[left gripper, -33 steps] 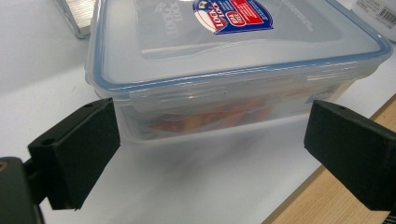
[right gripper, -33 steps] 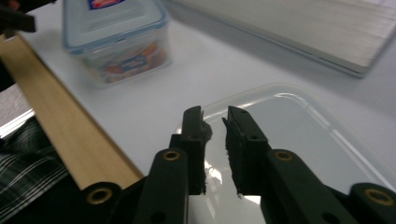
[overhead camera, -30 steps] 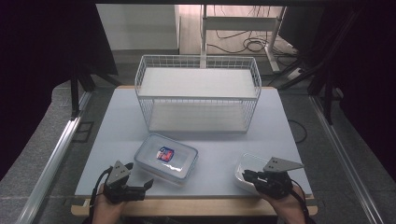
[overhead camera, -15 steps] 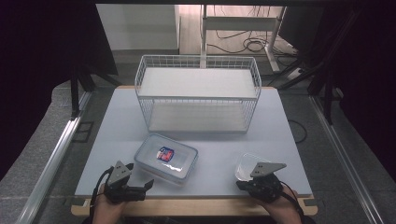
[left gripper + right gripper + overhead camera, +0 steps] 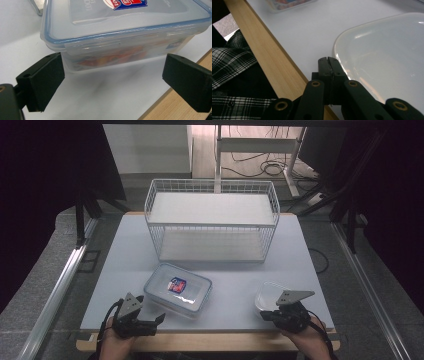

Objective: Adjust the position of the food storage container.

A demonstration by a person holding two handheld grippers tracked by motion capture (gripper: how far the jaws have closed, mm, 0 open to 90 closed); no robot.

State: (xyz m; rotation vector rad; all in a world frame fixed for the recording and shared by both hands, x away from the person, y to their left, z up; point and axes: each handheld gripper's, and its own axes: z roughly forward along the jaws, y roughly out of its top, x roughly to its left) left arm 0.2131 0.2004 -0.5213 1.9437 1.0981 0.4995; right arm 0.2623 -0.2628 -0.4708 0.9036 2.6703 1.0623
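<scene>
Moved: your right gripper (image 5: 272,316) drew nearer, jaws closing empty beside clear tray (image 5: 270,295) | left gripper (image 5: 157,319) gaped wide, near lidded box (image 5: 177,289) | done: nothing lifted; wire basket (image 5: 212,222) far, empty.

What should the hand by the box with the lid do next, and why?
Probably ease the left gripper forward so its open jaws pass either side of the lidded box, then close. The jaws stand wide and the box lies just ahead, not yet between them. The right gripper is shut with nothing in it, beside the clear tray.
</scene>
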